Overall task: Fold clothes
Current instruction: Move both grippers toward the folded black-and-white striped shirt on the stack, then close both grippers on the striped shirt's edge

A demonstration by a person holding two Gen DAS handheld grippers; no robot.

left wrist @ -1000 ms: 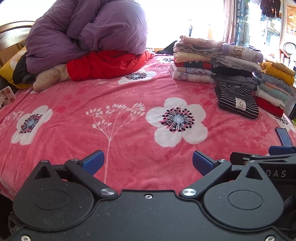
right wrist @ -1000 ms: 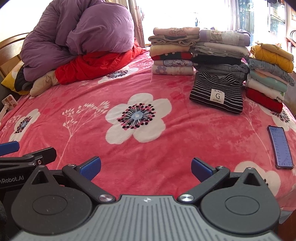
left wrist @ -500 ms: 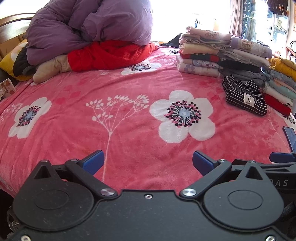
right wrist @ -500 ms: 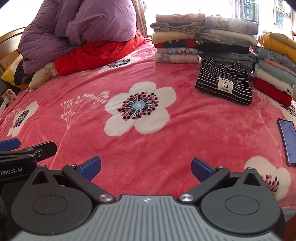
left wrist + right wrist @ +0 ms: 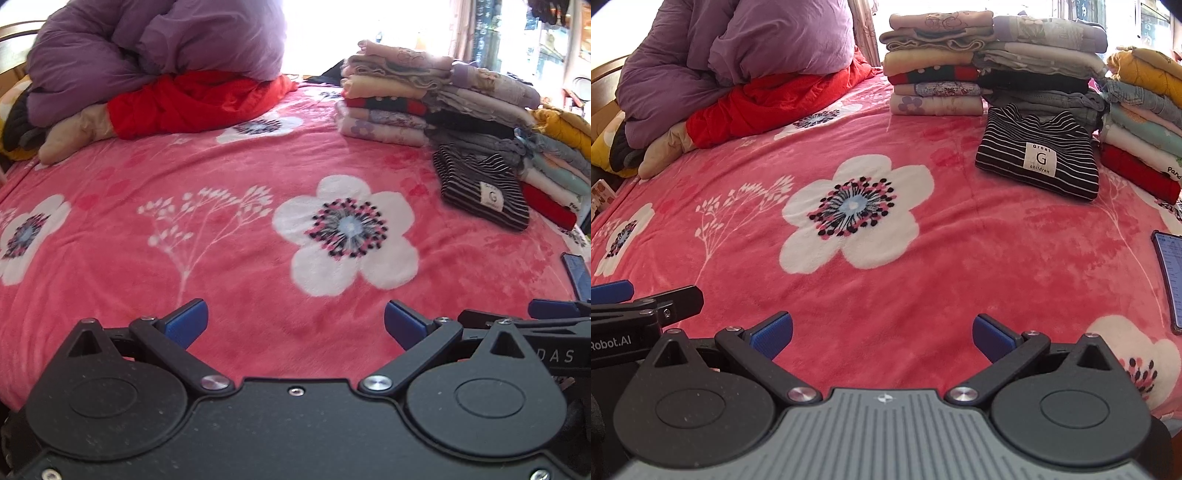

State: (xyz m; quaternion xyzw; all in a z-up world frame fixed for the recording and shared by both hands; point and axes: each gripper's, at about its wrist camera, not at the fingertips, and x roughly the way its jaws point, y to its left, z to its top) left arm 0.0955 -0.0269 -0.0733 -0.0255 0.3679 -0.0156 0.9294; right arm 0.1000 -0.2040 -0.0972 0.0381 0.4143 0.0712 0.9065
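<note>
Both grippers hovered with jaws apart over the bed, holding nothing.

The left gripper (image 5: pixel 295 323) and right gripper (image 5: pixel 882 334) stood side by side above the pink flowered fleece blanket (image 5: pixel 886 258). Ahead and right of the jaws lay a folded black-and-white striped garment (image 5: pixel 1038 155), touching the stacks of folded clothes (image 5: pixel 990 62) behind it; far left sat a purple quilt heap (image 5: pixel 155 51).

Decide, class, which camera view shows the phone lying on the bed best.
The right wrist view: the phone shows its lit screen and long side, cut only at the frame edge. The left wrist view catches just a blue sliver beside the right gripper.
</note>
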